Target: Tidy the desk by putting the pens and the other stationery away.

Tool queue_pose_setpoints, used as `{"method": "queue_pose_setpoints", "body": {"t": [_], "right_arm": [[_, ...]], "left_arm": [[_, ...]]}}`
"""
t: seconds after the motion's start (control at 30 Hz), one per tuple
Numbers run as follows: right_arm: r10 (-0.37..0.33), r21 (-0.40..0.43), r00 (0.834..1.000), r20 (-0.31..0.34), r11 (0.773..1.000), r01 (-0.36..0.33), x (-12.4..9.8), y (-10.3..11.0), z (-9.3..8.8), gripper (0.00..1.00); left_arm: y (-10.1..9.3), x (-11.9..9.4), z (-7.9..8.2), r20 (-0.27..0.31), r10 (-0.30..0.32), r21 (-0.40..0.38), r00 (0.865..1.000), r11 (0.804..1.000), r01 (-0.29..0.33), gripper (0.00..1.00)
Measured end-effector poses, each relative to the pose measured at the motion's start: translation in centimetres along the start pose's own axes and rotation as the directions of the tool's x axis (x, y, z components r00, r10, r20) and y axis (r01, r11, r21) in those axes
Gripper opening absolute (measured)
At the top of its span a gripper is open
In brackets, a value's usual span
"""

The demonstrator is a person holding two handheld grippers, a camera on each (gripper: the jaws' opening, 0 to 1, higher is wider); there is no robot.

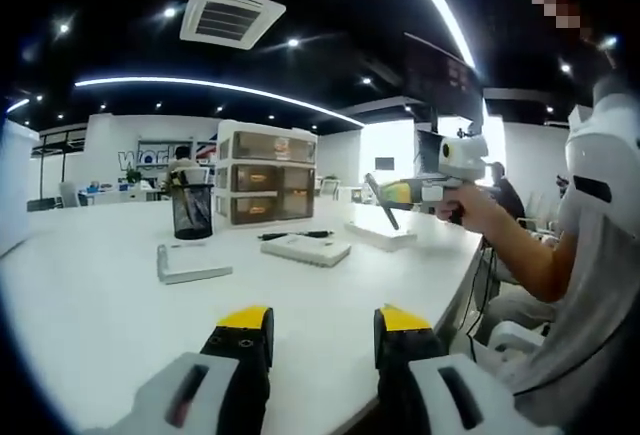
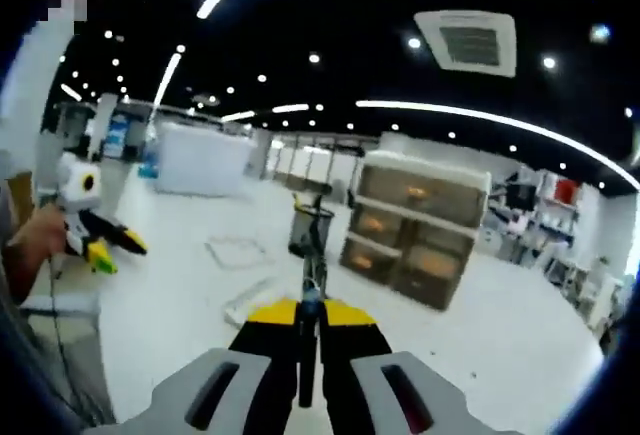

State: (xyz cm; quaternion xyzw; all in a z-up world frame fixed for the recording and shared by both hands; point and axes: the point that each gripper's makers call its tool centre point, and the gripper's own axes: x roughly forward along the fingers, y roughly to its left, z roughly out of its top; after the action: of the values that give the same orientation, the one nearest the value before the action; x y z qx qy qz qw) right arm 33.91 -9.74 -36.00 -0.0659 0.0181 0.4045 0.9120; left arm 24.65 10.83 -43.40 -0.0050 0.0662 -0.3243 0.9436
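Meanwhile right gripper point(image 2: 308, 317) clamps a pen point(image 2: 310, 350); left gripper point(image 1: 323, 327) gapes empty.

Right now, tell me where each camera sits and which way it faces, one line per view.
Left gripper view: rides the open left gripper, low over the white desk, facing the black mesh pen cup, the white drawer cabinet and the right gripper holding a dark pen; a forearm and torso show.
Right gripper view: rides the right gripper, shut on that pen, aimed at the cup; the left gripper and hand show.
Shared: desk, cup, cabinet.
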Motion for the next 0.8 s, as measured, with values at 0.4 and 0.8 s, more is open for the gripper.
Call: {"method": "queue_pose_setpoints", "body": {"t": [0.4, 0.8], "right_arm": [[0.081, 0.346, 0.976, 0.200, 0.927, -0.148, -1.5, 0.6, 1.1, 0.05], [0.081, 0.399, 0.973, 0.218, 0.902, -0.164, -1.9, 0.5, 0.8, 0.05]], "left_arm": [[-0.3, 0.0, -0.1, -0.002, -0.005, -0.002, 1.000, 1.000, 0.005, 0.40], [-0.3, 0.1, -0.2, 0.001, -0.009, -0.005, 1.000, 1.000, 0.009, 0.40]]}}
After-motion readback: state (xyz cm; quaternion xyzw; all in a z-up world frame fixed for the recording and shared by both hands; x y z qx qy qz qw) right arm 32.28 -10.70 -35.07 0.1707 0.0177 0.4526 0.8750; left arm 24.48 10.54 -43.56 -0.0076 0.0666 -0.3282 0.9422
